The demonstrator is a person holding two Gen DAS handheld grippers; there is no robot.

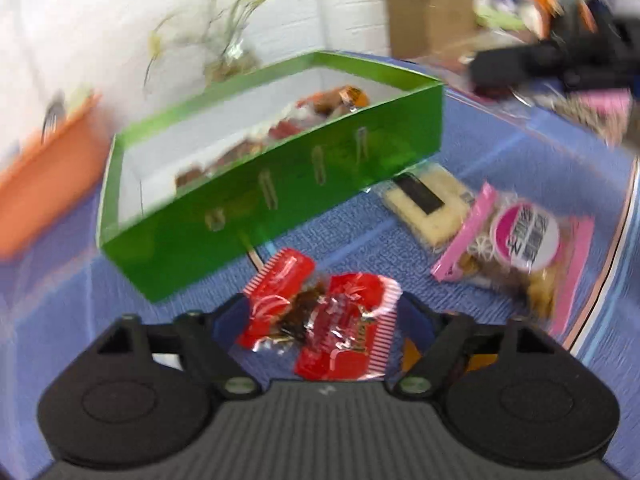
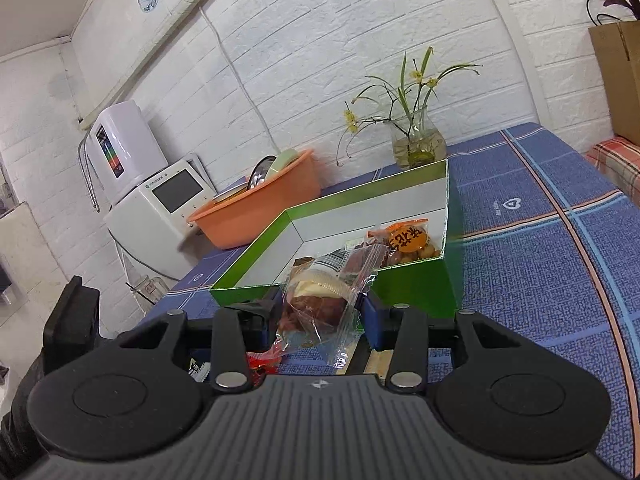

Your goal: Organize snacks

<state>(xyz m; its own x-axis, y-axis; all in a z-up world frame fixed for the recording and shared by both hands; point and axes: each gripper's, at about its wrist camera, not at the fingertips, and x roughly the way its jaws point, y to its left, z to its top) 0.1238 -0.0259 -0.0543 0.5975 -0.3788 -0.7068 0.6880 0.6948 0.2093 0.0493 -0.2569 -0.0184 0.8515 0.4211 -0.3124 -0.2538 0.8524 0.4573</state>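
orange label [image 2: 407, 239], characters illegible

Even, bright indoor light, with no hard shadows. The left wrist view is smeared by motion blur: the green box [image 1: 280, 184] ahead of the gripper is streaked. The right wrist view is sharp, its edges bowed by fisheye, corners dark.

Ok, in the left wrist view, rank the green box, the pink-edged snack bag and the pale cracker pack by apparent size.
1. green box, by far the largest.
2. pink-edged snack bag.
3. pale cracker pack, partly hidden under the box and farther away, so its rank against the bag is unsure.
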